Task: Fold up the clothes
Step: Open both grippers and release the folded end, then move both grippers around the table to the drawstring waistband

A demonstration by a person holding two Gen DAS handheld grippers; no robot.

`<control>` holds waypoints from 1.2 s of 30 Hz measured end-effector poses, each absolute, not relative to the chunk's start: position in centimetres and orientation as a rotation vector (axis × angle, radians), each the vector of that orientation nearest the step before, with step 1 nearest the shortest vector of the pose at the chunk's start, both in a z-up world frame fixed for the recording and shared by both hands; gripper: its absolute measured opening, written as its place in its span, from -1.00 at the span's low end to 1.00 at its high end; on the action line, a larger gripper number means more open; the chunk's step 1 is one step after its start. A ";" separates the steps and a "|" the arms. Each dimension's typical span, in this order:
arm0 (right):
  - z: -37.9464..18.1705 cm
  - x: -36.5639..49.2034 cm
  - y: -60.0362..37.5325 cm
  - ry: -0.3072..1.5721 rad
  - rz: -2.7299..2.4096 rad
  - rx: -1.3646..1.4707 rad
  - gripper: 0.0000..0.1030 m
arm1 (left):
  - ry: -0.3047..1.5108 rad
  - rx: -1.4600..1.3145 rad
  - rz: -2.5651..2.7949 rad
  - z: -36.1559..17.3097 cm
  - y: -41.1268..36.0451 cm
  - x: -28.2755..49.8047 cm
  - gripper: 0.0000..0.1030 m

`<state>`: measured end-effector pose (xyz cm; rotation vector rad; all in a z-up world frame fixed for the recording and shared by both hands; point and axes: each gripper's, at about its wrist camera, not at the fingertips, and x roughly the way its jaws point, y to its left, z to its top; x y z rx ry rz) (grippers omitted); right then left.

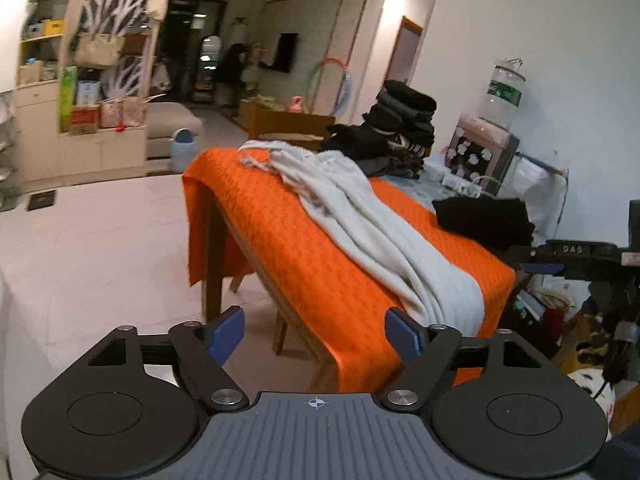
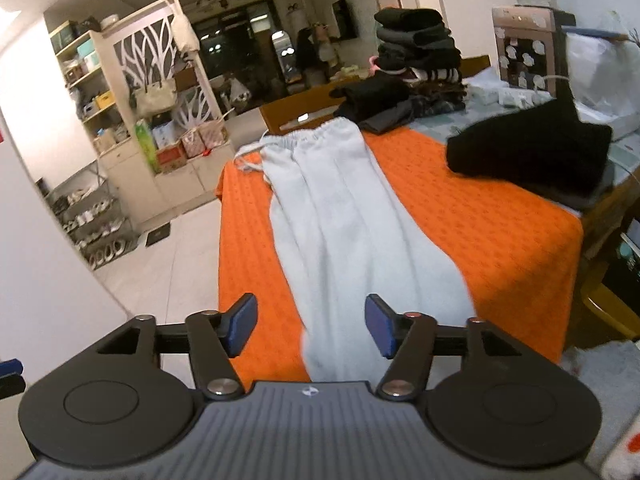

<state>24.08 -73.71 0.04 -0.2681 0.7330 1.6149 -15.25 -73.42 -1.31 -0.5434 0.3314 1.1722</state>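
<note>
Light grey drawstring trousers [image 2: 340,216] lie lengthwise on the orange-covered table [image 2: 500,240], waistband at the far end and leg cuffs at the near edge. My right gripper [image 2: 310,326] hovers open just above the near cuffs, holding nothing. In the left wrist view the same trousers [image 1: 372,224] run diagonally across the orange cloth [image 1: 288,240]. My left gripper [image 1: 316,334] is open and empty, off the table's near left corner, with the cuffs beside its right finger. Part of the right gripper [image 1: 576,256] shows at the right edge.
A folded black garment [image 2: 528,152] lies at the right of the table. A tall stack of folded dark clothes [image 2: 416,48] stands at the far end. A patterned box [image 2: 524,48] with a water jug sits at the far right. Tiled floor [image 1: 100,248] lies to the left.
</note>
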 end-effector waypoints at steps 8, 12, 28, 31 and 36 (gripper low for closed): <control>-0.4 18.2 -61.7 0.734 1.508 -0.203 0.33 | 0.351 -0.521 1.050 -0.4 -56.3 -20.6 0.56; -0.5 16.0 -55.0 0.764 1.416 -0.166 0.33 | 0.361 -0.526 0.971 0.5 -46.8 -23.2 0.57; -2.7 5.5 -33.8 0.775 1.106 -0.105 0.33 | 0.450 -0.434 0.658 -1.4 -12.4 -28.9 0.59; -2.8 3.2 -29.8 0.764 1.001 -0.074 0.33 | 0.488 -0.391 0.532 -1.3 -5.6 -28.9 0.59; -2.2 -0.8 -23.9 0.762 0.807 0.032 0.33 | 0.545 -0.294 0.297 -0.5 4.8 -27.4 0.60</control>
